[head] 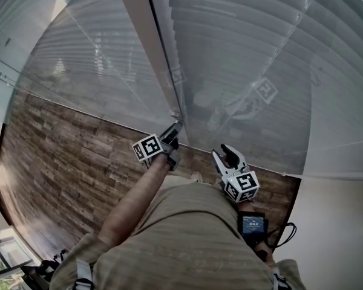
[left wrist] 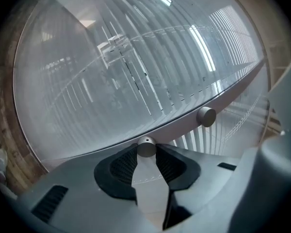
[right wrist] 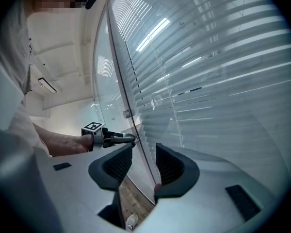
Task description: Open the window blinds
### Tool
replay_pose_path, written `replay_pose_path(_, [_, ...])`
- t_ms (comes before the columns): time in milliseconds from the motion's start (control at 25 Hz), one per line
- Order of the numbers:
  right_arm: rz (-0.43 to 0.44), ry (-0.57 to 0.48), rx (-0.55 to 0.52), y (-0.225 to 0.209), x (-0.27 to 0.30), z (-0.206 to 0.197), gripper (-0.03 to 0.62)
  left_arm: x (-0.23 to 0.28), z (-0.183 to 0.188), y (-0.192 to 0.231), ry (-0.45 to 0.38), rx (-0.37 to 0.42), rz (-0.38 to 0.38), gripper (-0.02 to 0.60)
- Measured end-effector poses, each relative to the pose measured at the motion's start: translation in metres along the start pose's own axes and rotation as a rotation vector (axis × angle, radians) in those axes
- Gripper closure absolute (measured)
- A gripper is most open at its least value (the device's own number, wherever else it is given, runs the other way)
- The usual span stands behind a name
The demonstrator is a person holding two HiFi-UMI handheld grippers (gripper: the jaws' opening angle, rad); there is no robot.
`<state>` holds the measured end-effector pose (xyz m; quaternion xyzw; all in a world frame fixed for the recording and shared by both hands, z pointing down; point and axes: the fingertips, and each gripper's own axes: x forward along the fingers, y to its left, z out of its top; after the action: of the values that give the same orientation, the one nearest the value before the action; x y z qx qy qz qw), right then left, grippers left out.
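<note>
**Glass partition with enclosed blinds, both grippers at the frame post.**

The blinds (head: 248,53) hang behind the glass on both sides of a pale upright frame post (head: 144,41); their slats run level, with bright strips of light between them in the right gripper view.

The left gripper (head: 175,128) reaches to the post's face; in its own view the two dark ribbed pads (left wrist: 123,165) are closed against either side of a small round metal knob (left wrist: 146,148) mounted on the post, so the tool grips this knob.

A second knob (left wrist: 206,116) of the same kind sits further along the post, untouched; in the right gripper view it lies just above the tip of the left gripper (right wrist: 130,139).

The right gripper (right wrist: 140,155) is held near the glass on the right side of the post, apart from the left one; its jaws stand apart and nothing is clamped between them, only the post's edge and the glass showing beyond the gap.

A wood-plank floor (head: 54,162) meets the bottom edge of the partition.
</note>
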<state>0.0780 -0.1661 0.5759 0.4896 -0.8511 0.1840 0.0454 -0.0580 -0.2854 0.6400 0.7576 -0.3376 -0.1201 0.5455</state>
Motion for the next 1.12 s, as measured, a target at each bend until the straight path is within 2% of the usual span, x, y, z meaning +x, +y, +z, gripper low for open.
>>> replay_pose_path(280, [0.003, 0.003, -0.003, 0.0021, 0.0012, 0.0009, 0.434, 0.0002, 0.0022, 0.0004, -0.039, -0.218, -0.098, 0.448])
replay_pose_path(560, [0.004, 0.002, -0.004, 0.0028, -0.0018, -0.0014, 0.434, 0.0009, -0.0020, 0.0017, -0.030, -0.296, -0.151, 0.448])
replay_pose_path(800, [0.001, 0.002, -0.005, 0.0037, -0.0041, 0.0022, 0.434, 0.0005, -0.0011, -0.0050, -0.045, -0.436, -0.198, 0.448])
replay_pose_path(1000, [0.006, 0.005, -0.003, 0.0032, -0.0017, -0.0041, 0.433, 0.0027, -0.0039, 0.0032, -0.053, -0.607, -0.260, 0.448])
replay_pose_path(1120, [0.009, 0.007, -0.004, 0.0044, -0.0007, -0.0035, 0.434, 0.0035, -0.0021, 0.0019, -0.054, -0.594, -0.267, 0.448])
